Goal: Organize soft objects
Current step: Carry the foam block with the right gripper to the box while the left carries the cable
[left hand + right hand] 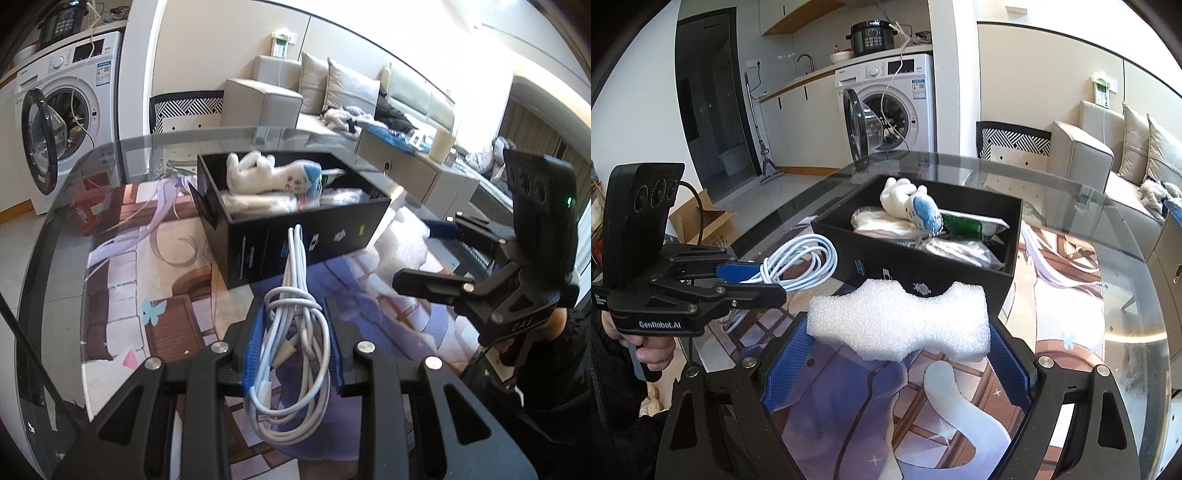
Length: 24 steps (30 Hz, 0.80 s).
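My left gripper is shut on a coiled white cable, held above the table just before the black box. The cable also shows in the right wrist view, in the left gripper. My right gripper is shut on a white foam piece, held in front of the black box. The box holds a white plush toy with a blue end and several plastic-wrapped packets. The right gripper and the foam show at the right of the left wrist view.
The round glass table carries a printed anime mat. A washing machine with its door open stands beyond the table. A sofa with cushions and a patterned chair are behind. A cardboard box sits on the floor.
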Each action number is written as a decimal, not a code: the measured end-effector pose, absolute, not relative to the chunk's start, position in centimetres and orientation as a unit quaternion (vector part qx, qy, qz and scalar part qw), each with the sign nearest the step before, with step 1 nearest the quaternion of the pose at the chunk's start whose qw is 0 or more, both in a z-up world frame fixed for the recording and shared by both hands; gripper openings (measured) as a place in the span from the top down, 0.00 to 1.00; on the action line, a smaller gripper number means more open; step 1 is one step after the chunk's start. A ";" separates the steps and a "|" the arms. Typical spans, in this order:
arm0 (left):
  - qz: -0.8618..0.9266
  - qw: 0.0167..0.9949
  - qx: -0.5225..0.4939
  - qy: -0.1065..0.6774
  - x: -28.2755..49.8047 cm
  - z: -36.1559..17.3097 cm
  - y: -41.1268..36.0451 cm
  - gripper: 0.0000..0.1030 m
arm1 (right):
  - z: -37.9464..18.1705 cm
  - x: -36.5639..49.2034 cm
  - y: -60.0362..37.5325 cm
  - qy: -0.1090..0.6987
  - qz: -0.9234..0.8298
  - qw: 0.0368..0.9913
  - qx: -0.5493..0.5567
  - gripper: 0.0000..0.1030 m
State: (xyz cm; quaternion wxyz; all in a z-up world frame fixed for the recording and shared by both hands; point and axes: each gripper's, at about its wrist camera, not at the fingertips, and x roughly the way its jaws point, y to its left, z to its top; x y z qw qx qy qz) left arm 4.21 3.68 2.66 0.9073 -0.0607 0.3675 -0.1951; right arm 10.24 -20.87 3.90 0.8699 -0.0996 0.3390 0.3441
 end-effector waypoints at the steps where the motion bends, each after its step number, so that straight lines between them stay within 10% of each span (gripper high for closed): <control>1: -0.195 0.908 -0.066 0.364 4.2 2.9 3.8 0.72 | 4.1 10.1 -21.0 0.334 0.345 0.872 -0.098 0.11; 24: -0.167 0.928 -0.118 0.310 5.6 5.9 5.1 0.72 | 7.2 11.5 -22.7 0.290 0.315 0.901 -0.064 0.11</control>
